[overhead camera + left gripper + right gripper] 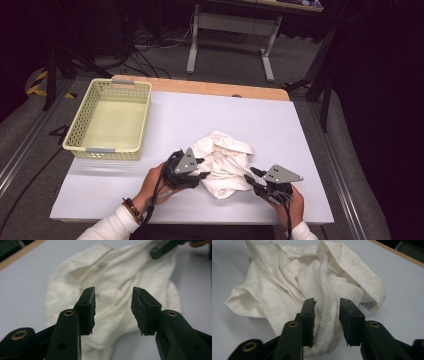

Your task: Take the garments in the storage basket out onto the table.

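White cloth (224, 163) crumpled on table; my left gripper (198, 168) and right gripper (256, 179) both spread, holding nothing. Risk: closing on loose folds grabs several layers.

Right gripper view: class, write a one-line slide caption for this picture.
Open right gripper straddles a ribbed hem of the crumpled white garment on the pale table.

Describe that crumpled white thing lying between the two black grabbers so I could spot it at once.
On the pale grey table top, right of the yellow plastic basket, lies a crumpled white cloth garment. It sits between the left gripper and right gripper. It is the table's one soft, wrinkled thing, with a thick ribbed hem.
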`<state>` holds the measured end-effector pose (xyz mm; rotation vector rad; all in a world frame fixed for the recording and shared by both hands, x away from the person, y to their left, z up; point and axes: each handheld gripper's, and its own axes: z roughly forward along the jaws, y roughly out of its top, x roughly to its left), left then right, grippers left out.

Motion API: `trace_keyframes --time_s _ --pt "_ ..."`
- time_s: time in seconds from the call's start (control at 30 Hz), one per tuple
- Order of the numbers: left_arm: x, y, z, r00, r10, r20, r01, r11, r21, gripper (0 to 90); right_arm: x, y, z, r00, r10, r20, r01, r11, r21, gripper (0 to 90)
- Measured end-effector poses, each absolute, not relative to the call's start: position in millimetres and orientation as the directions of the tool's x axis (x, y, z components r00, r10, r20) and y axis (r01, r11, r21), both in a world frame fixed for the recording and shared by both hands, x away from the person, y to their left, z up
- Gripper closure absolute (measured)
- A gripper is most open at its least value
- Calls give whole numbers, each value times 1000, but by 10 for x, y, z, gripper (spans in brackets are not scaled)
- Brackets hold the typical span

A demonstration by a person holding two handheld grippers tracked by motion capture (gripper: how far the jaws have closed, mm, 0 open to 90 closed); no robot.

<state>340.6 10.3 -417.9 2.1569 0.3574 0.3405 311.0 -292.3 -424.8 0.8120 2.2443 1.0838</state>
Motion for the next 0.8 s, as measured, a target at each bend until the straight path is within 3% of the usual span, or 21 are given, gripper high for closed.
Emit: trace_keyframes --time_s 0.07,0.3,0.47,0.73,0.8 --pt "3345 -12 -4246 934 338 116 112 -585 803 465 3121 -2935 -4235 -674 713 -194 281 491 825 498" --pt "3295 -286 -4526 964 255 79 117 -670 733 463 3223 -3013 -4070 -633 747 -203 229 432 873 407" --pt "3364 -322 -4595 959 276 64 144 -670 728 502 3520 -2964 -4032 -647 735 -201 256 458 851 349" --pt "3373 -327 -4600 963 260 75 128 -683 719 789 4052 -2751 -4102 -697 684 -214 290 542 789 351" --pt "3376 -304 -4597 966 248 77 119 -686 718 828 4157 -2691 -4185 -702 682 -205 312 554 772 404"
